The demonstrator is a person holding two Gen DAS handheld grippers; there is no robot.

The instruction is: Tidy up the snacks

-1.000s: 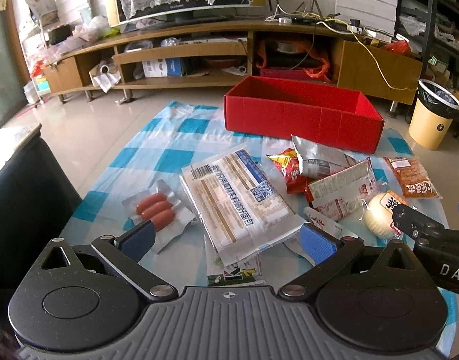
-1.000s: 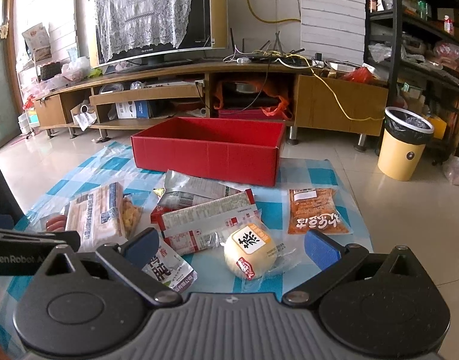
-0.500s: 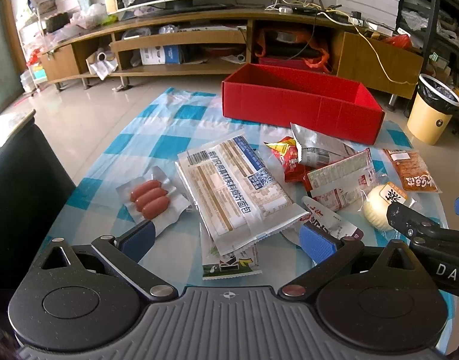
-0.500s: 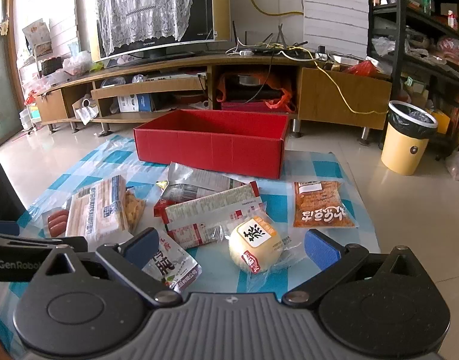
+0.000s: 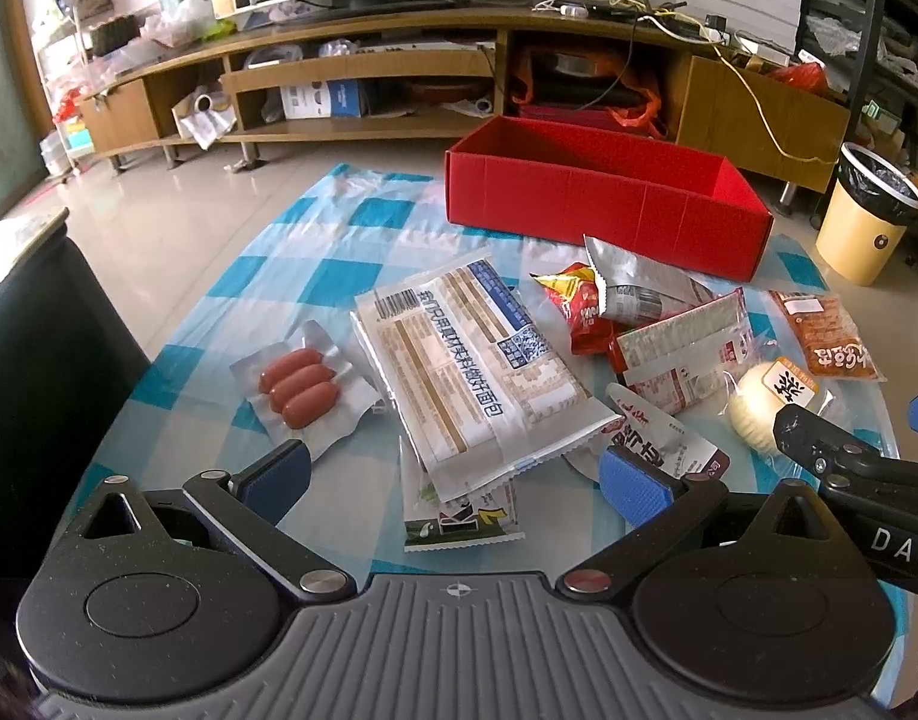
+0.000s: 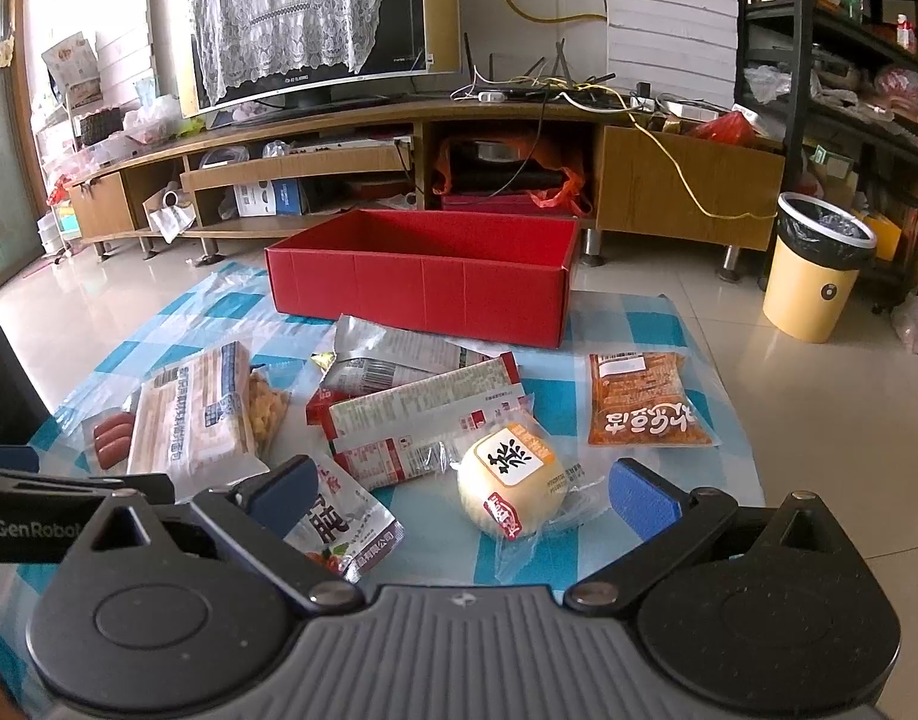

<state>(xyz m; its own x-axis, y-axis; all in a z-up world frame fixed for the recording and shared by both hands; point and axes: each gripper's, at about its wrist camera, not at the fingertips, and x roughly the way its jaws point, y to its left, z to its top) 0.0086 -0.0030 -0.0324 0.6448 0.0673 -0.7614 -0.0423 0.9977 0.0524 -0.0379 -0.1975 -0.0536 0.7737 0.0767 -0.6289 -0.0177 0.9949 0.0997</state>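
Note:
Several snack packs lie on a blue-checked cloth [image 5: 261, 276] in front of an empty red box [image 5: 603, 210] [image 6: 423, 288]. My left gripper [image 5: 453, 477] is open, low over the near end of a large white noodle pack [image 5: 471, 360]; a sausage pack [image 5: 300, 387] lies to its left. My right gripper [image 6: 462, 492] is open, with a round wrapped bun [image 6: 510, 483] between its fingers, untouched. An orange snack bag [image 6: 645, 399] lies right of the bun, and a red-and-white pack [image 6: 423, 420] lies behind it.
A wooden TV stand [image 6: 399, 138] runs behind the box. A yellow bin [image 6: 816, 267] stands on the tiled floor at the right, with dark shelving [image 6: 837, 60] beyond. A dark piece of furniture [image 5: 45, 348] edges the cloth on the left.
Both grippers have come lower and a little forward toward the snacks. The bun now sits nearer between the right fingers. Nothing was grasped.

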